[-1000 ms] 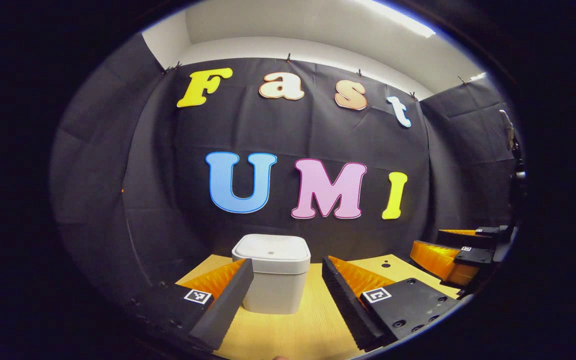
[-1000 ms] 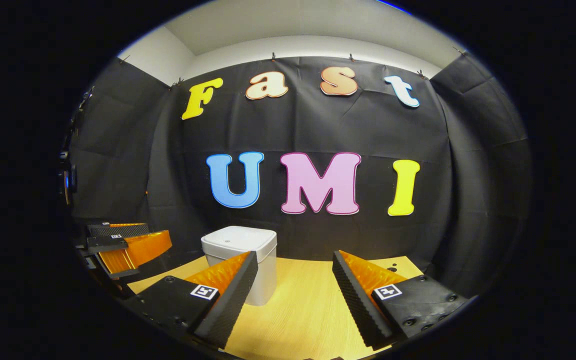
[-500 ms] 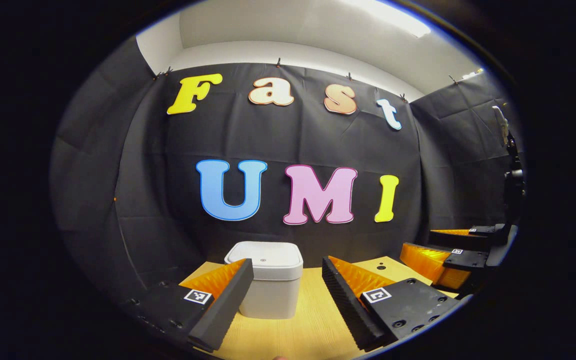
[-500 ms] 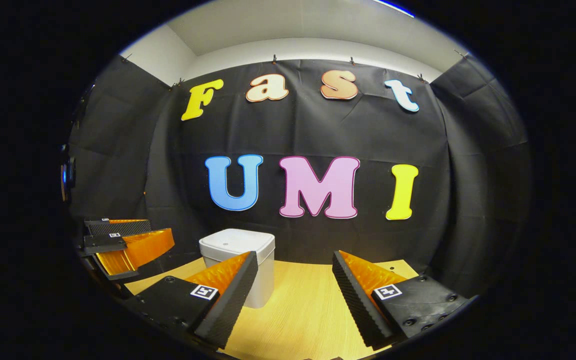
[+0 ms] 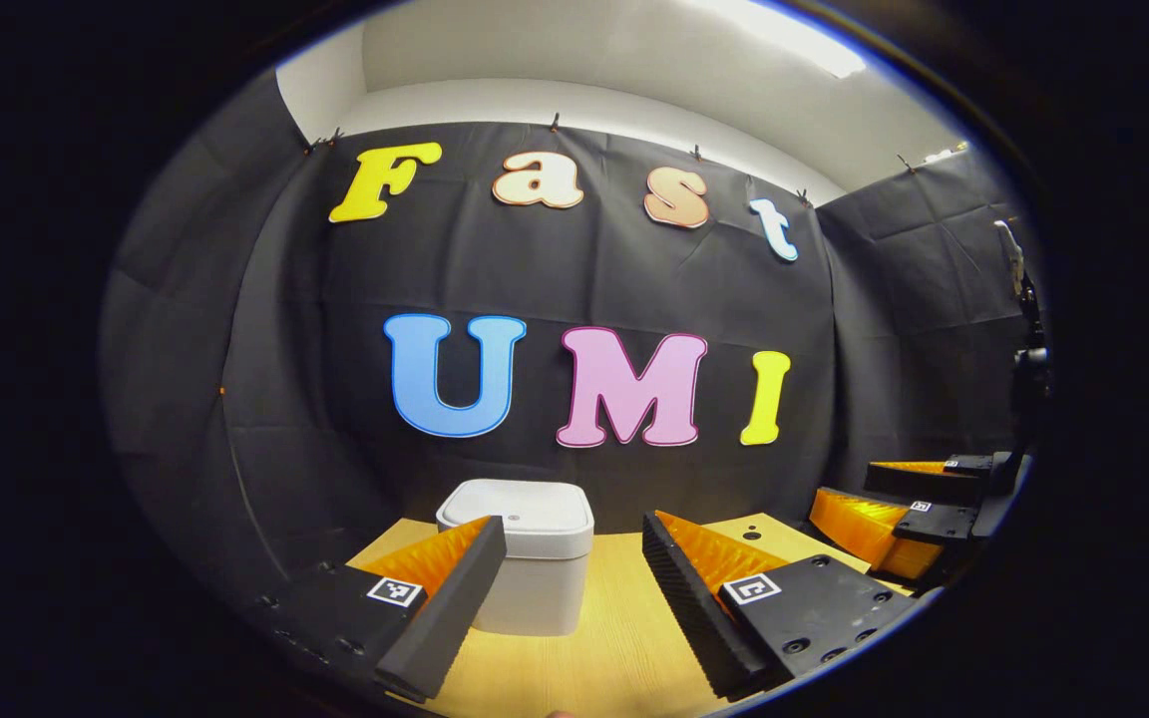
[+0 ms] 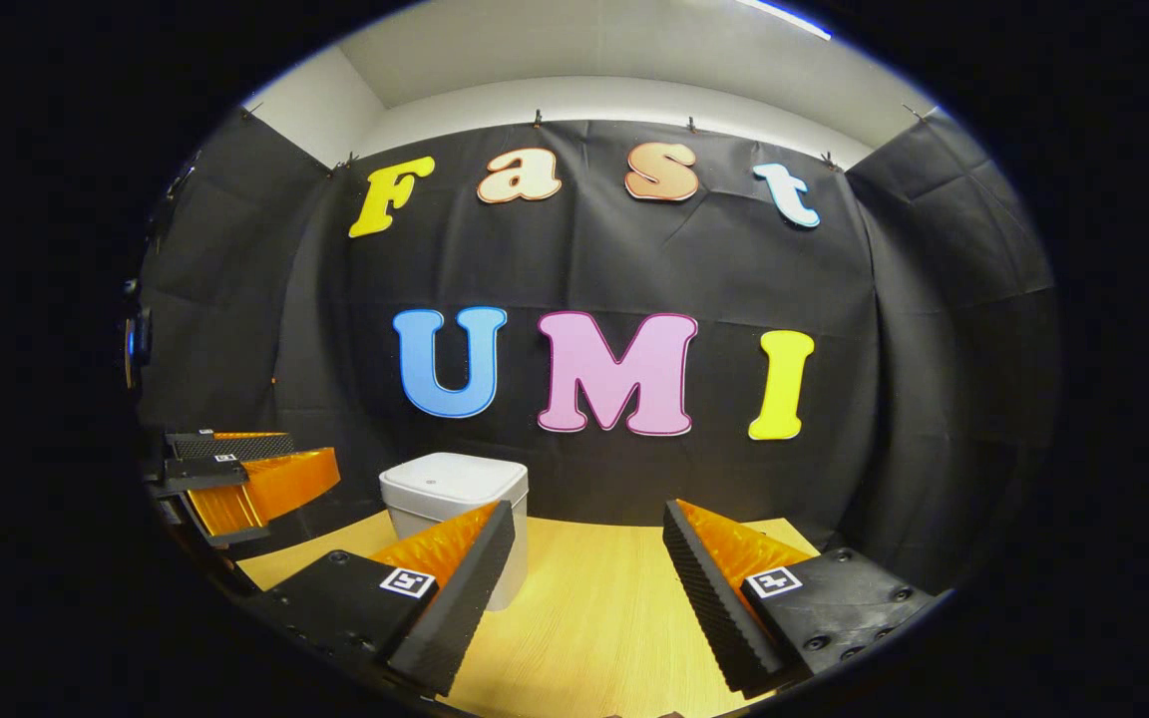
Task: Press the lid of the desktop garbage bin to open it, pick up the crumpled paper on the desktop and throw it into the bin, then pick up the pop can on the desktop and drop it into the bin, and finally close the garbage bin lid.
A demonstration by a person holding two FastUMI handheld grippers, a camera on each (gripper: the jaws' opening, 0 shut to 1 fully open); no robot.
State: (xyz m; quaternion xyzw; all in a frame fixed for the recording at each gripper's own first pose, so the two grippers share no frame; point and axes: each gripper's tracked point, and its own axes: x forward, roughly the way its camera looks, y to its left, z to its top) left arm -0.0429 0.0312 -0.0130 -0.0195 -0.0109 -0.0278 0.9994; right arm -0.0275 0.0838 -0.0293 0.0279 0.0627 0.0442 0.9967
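A white square garbage bin (image 5: 525, 568) stands on the wooden desktop (image 5: 614, 638) near the back wall, its lid down flat. My left gripper (image 5: 573, 578) is open, held short of the bin, and its left finger overlaps the bin's front left corner. In the right gripper view the bin (image 6: 455, 499) sits left of centre, with my right gripper (image 6: 586, 573) open and nothing between its fingers. The right gripper (image 5: 909, 514) also hangs at the far right of the left gripper view. The left gripper (image 6: 240, 479) hangs at the far left of the right gripper view.
The black cloth wall closes the booth behind the bin and on both sides. Two small dark holes (image 5: 749, 529) mark the desktop near its back right corner. Bare wood (image 6: 604, 618) stretches to the right of the bin.
Both grippers have drawn back and tilted up a little, so the bin looks smaller and lower in both views. Both stay open and the lid stays down.
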